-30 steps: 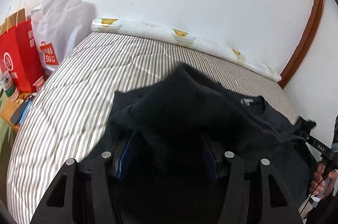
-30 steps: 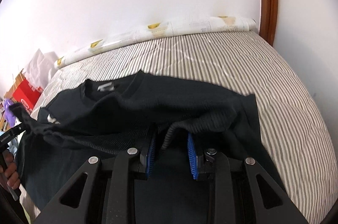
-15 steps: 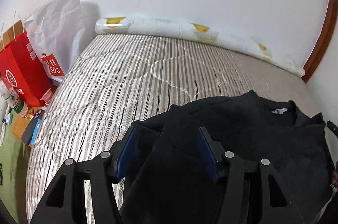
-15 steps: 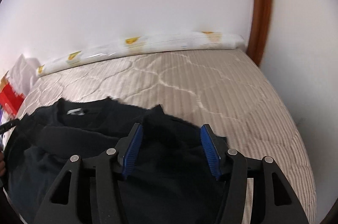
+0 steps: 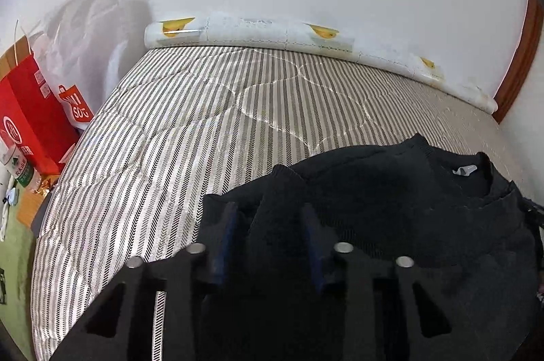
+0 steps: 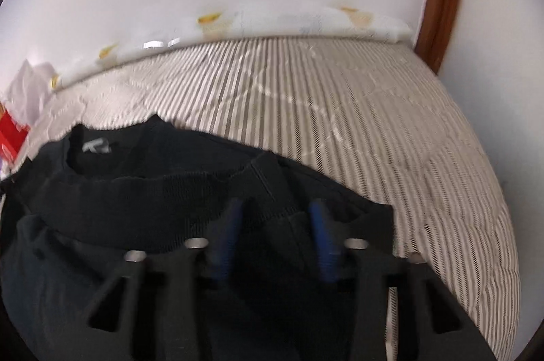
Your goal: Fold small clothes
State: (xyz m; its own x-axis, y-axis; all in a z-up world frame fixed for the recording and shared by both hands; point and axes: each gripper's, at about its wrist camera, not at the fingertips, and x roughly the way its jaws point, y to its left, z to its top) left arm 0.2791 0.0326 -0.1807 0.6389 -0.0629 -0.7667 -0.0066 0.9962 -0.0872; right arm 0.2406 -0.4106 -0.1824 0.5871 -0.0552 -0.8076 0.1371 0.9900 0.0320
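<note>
Left tongs (image 5: 268, 218) | right tongs (image 6: 277, 218) | both tilted downward, closing, pinching black sweater (image 5: 391, 191)

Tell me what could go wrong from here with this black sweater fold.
1. The left gripper and right gripper have just been closing with bunched fabric of the black sweater between the jaws. They may pinch several layers and pull the fold apart.
2. The ribbed hem lies wavy, so creases could set.
3. The right wrist view is blurred, and a fast move may drag the sweater across the striped mattress.
</note>
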